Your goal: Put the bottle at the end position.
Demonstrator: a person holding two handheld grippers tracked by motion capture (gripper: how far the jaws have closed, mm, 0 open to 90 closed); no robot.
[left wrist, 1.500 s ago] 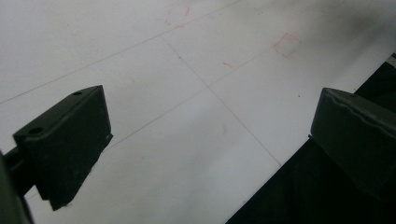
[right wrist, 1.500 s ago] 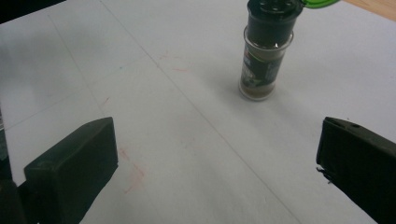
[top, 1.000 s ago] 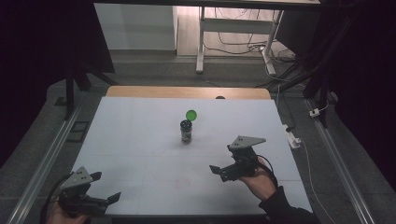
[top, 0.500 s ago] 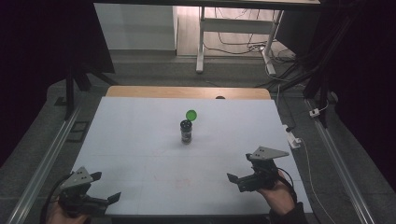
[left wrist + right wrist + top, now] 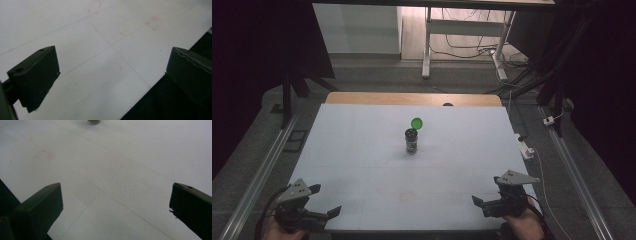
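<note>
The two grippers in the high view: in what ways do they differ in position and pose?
The left gripper sits at the table's near left corner, the right gripper near its right corner. The left gripper's jaws point right and partly overhang the front edge; the right gripper's point left, over the surface. Both are open, empty, and far from the jar.

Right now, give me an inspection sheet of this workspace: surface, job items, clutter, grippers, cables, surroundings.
Surface: white table with thin seam lines and faint red marks.
Job's things: small dark jar upright at mid-table, its green lid flipped open above it.
Clutter: nothing seen on the table.
Grippers: left gripper at the near left corner, right gripper at the near right edge; both open, holding nothing, well apart from the jar.
Cables: a white cable runs along the floor right of the table; more cables lie under a far desk.
Surroundings: dark room, metal rails on both sides.
</note>
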